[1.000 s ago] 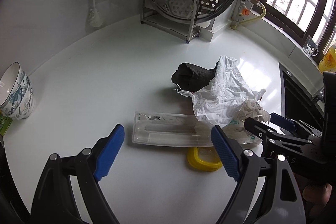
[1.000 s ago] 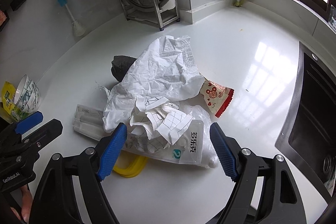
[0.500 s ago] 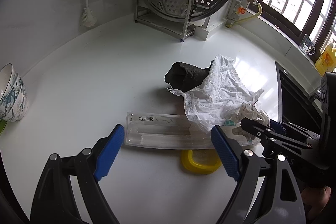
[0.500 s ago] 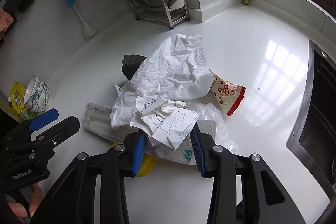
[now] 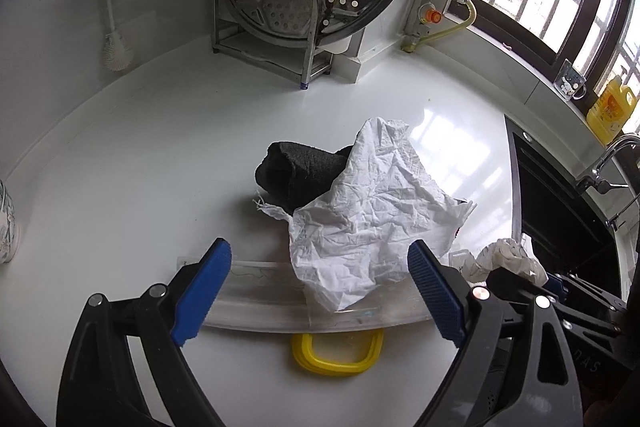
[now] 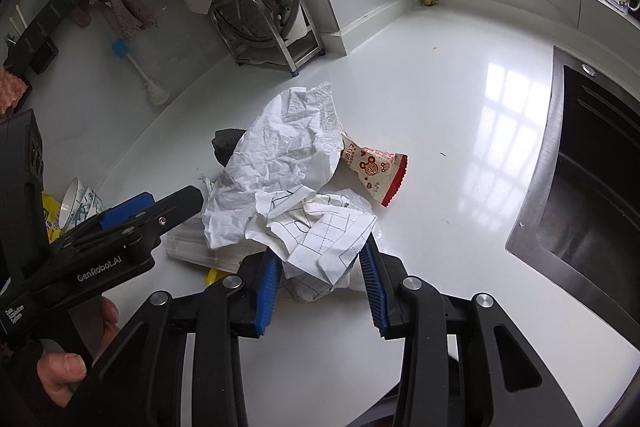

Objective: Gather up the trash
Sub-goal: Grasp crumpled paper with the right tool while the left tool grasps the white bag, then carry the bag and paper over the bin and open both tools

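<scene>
Right wrist view: right claw [image 6: 320, 283] clamps crumpled grid paper [image 6: 320, 235] on countertop [image 6: 460, 131]

Crumpled sheet [image 5: 372, 223] overlaps dark roll [image 5: 296, 167] behind and clear tray [image 5: 280, 299] in front.

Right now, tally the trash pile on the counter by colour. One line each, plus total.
White: 2, crumpled white bag, grid-lined paper wad shut in the right gripper
Black: 1, dark roll
Clear: 1, long plastic tray
Yellow: 1, yellow ring
Red-and-white: 1, snack wrapper
Total: 6
</scene>
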`<state>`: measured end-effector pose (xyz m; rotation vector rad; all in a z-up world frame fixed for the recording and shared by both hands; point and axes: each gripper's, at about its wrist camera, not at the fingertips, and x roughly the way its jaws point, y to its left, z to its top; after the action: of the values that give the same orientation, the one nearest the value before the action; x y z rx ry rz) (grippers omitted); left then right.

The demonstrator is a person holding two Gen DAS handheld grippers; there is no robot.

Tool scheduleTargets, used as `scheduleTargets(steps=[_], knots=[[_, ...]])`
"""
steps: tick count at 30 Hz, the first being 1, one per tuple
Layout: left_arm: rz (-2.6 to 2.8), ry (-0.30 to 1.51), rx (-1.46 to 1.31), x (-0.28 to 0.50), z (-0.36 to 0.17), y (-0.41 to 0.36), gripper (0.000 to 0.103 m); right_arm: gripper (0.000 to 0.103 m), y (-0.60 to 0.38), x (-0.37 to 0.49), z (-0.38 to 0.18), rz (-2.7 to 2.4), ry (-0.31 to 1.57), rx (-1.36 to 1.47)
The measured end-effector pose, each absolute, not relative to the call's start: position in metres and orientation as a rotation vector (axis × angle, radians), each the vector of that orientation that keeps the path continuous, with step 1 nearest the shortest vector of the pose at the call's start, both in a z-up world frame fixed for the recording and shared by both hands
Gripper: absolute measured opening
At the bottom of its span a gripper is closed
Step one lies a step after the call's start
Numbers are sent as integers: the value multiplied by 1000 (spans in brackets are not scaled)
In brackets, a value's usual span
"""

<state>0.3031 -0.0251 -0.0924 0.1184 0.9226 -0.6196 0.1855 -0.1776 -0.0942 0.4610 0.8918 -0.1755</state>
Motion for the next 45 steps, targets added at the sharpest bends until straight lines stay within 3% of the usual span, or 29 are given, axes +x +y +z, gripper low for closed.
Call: scheduleTargets(steps=[17,23,27,31,45], knots=[[-588,957,197,331,-132,-73,87,37,-192,150,-103,-245,900,505],[-599,965,240,325,-138,-82,55,37,-197,145,-103,-262,897,520],[-618,972,265,320,-137,-87,20,37,-199,143,-105,-268,900,533],[-627,971,254,318,-131,-84,14,37,-198,142,-102,-264,892,529],[-628,909,232,294,-88,-63,13,37,-194,132,-92,-222,861,513]])
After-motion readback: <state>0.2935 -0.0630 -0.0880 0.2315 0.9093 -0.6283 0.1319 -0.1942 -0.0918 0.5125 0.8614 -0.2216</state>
